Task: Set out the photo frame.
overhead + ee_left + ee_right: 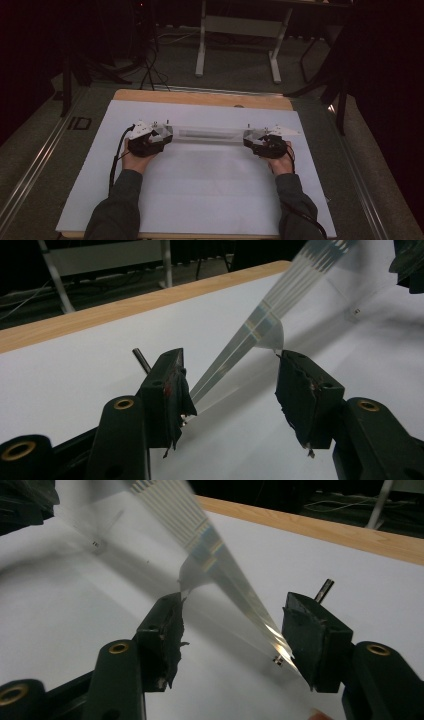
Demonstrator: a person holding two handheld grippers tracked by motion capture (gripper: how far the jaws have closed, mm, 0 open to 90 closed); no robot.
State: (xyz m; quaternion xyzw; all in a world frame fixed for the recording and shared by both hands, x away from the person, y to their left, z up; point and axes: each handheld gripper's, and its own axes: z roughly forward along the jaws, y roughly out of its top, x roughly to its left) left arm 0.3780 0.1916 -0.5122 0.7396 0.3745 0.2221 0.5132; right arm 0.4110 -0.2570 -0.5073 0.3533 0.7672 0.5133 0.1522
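Left gripper and right gripper, jaws spread, bracketing clear plastic strip; closing evenly on both ends advisable, avoiding twist.

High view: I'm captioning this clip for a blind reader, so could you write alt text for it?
A person's two hands each hold a gripper, the left gripper and the right gripper, at opposite ends of a long clear plastic strip stretched between them over a white sheet on a wooden table. The room behind is dark.

A clear plastic strip with printed lines spans lengthwise above the white sheet.
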